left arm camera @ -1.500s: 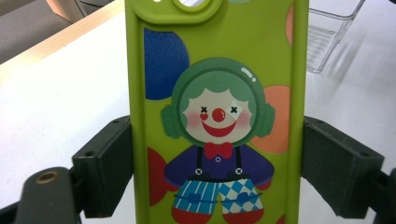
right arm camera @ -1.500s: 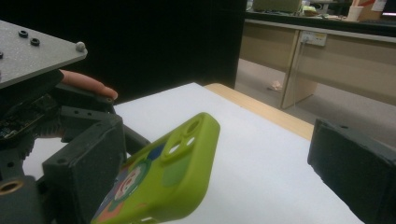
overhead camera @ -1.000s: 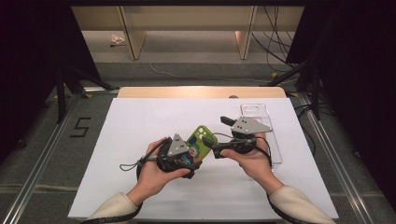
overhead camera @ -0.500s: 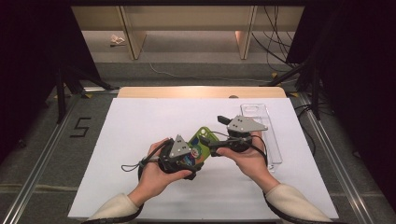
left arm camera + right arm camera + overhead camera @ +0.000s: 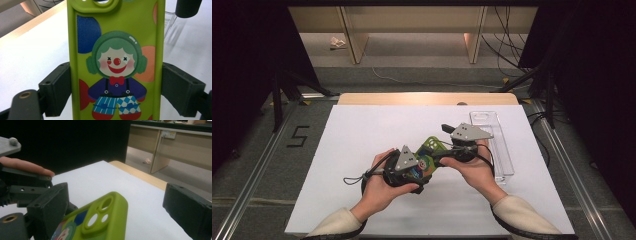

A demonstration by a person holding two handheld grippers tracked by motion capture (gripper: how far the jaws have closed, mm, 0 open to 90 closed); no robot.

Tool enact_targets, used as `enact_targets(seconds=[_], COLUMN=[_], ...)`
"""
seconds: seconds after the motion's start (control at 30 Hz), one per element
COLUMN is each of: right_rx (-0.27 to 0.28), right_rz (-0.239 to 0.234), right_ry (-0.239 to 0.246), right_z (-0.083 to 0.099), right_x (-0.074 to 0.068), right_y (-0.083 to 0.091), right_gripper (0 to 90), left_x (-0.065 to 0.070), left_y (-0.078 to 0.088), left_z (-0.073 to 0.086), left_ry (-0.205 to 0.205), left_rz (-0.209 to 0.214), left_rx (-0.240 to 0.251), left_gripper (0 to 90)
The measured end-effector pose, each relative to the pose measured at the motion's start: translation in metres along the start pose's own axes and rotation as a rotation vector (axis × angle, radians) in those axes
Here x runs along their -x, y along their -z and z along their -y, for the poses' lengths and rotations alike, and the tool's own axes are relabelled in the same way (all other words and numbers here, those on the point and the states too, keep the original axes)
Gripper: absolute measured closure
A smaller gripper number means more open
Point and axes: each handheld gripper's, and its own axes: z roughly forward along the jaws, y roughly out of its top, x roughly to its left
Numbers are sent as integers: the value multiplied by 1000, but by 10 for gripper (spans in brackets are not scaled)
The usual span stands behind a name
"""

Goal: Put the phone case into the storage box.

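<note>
My left gripper [image 5: 113, 82] clamped on the long edges of a green clown phone case [image 5: 116, 62], my right gripper [image 5: 120, 207] wide open around its camera end, over the white table [image 5: 362, 130]

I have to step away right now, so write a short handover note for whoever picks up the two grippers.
Left gripper: shut on the green phone case, pads on its two long edges, clown print facing the camera.
Right gripper: open, jaws on either side of the case's camera end, not pressing.
Clear tray: on the white table, right of the hands.
Done: case lifted off the table.
Left: probably take the case with the right gripper; the goal after that is unclear.
</note>
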Motion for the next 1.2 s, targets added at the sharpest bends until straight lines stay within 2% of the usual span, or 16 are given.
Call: enact_targets(seconds=[0.3,0.47,0.67,1.2], right_rx=[-15,-29,-52,-66], right_rz=[19,14,13,-16], right_ry=[-15,-22,-37,-87], right_z=[1,2,3,4], right_x=[1,0,0,-2], right_y=[-3,-5,-6,-8], right_gripper=[152,184,254,494], left_x=[3,3,2,1], left_y=[-1,-2,-2,-3], left_z=[0,0,0,1], left_ry=[-9,-5,-5,-3], left_rz=[-1,0,-5,-17], left_rx=[-2,0,0,-3], left_gripper=[160,160,160,160])
